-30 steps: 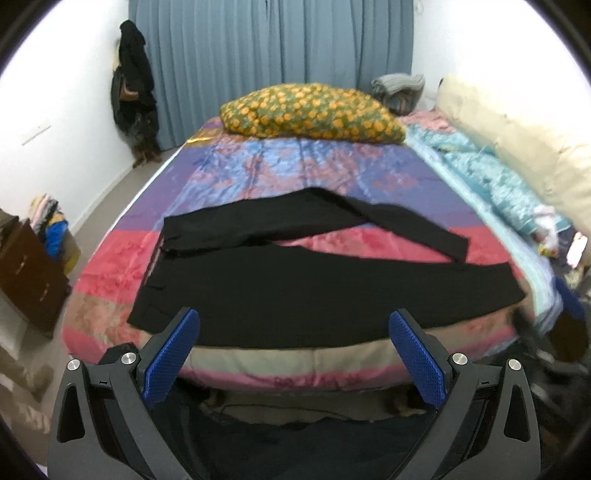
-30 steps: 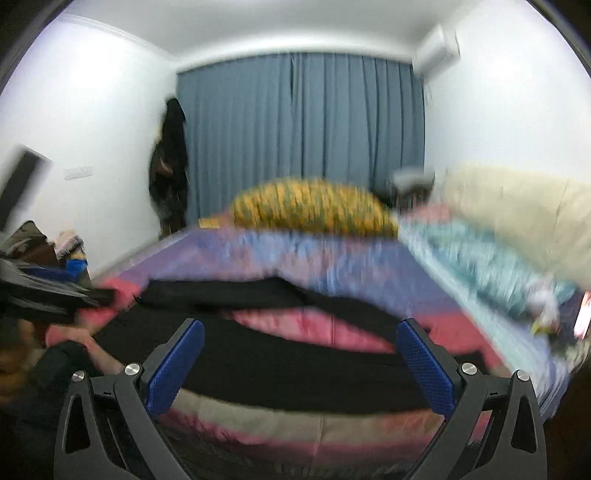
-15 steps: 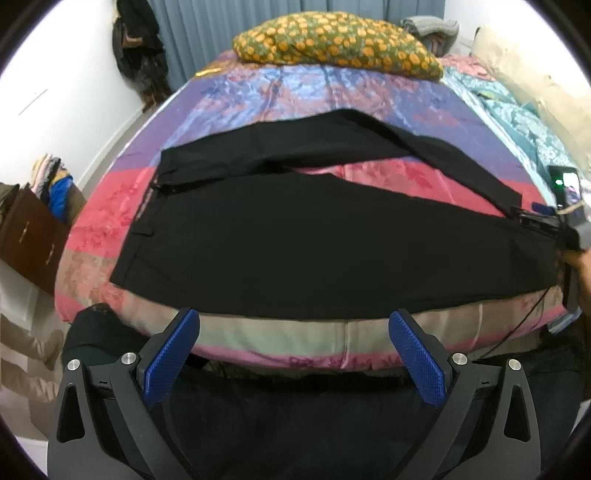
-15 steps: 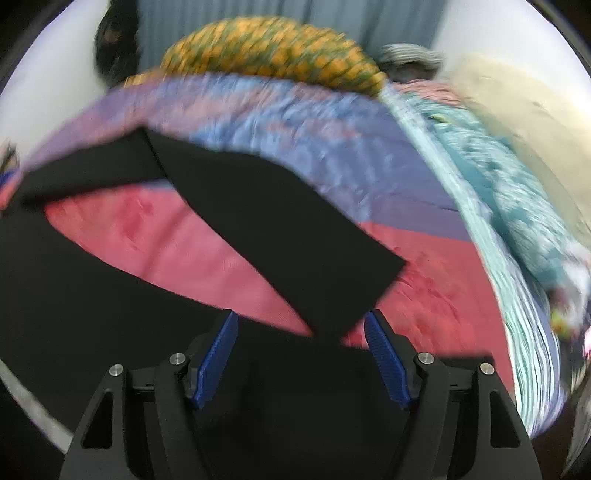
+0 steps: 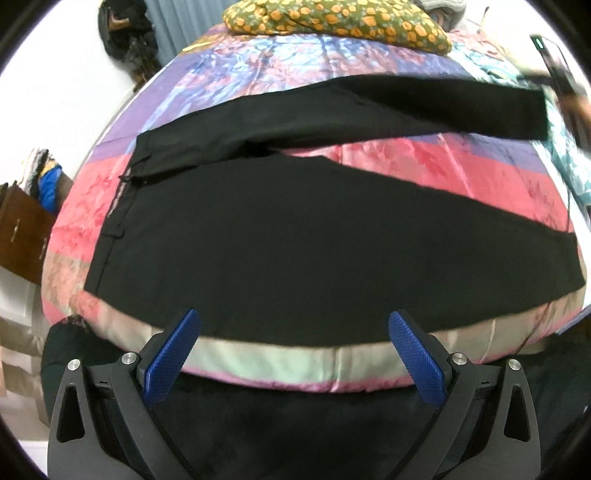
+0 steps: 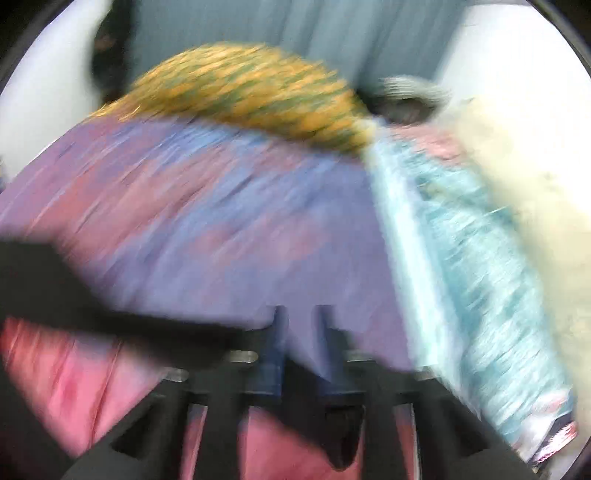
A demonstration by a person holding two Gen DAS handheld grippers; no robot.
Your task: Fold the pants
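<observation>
While spread on bed, pants [image 5: 314, 251] beyond gaping left tongs [image 5: 293, 343]

Count on the bed
One pair of black pants [image 5: 295, 236]; one orange-spotted pillow [image 5: 332, 18]; two grippers [image 5: 295, 332], [image 6: 299, 332].

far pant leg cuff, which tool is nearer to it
Right. The right tool is at the cuff end of the far pant leg, its jaws closing in. The left tool hangs open over the near bed edge, by the other leg.
</observation>
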